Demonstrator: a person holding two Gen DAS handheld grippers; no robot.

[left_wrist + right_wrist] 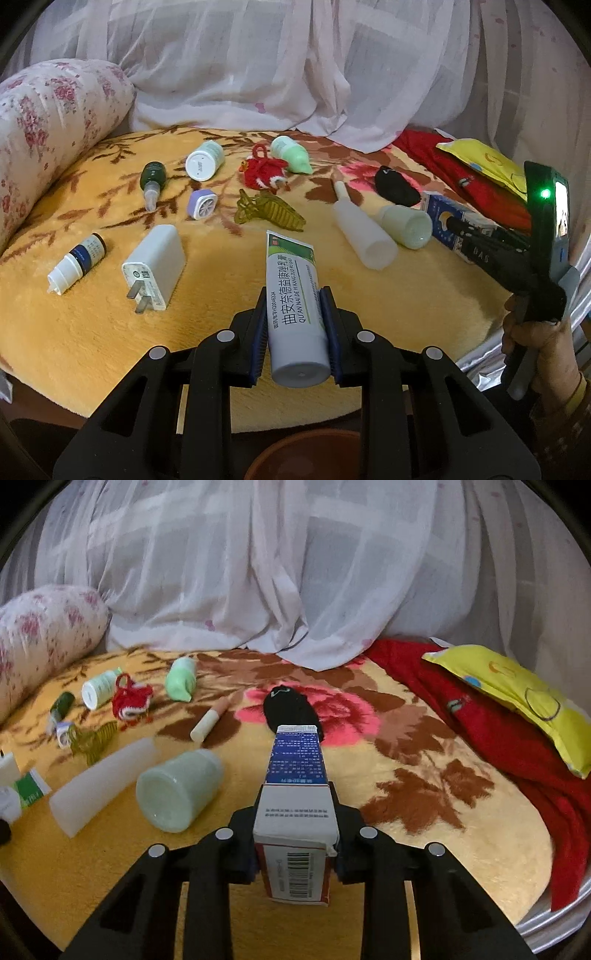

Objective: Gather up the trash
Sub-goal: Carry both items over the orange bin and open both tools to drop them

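yellow blanket [92,332] below, ointment tube [295,306] clamped between left claw [295,332].

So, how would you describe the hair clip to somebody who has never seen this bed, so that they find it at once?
Start at the yellow flowered blanket and go to its middle, just beyond the tip of the tube in the left claw. The hair clip lies there, between a small purple cap and a red knitted toy. It alone is see-through olive yellow, with curved teeth.

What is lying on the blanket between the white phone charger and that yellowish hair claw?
A small purple-and-white cap lies between the white charger and the hair claw on the blanket. The left wrist view shows it best.
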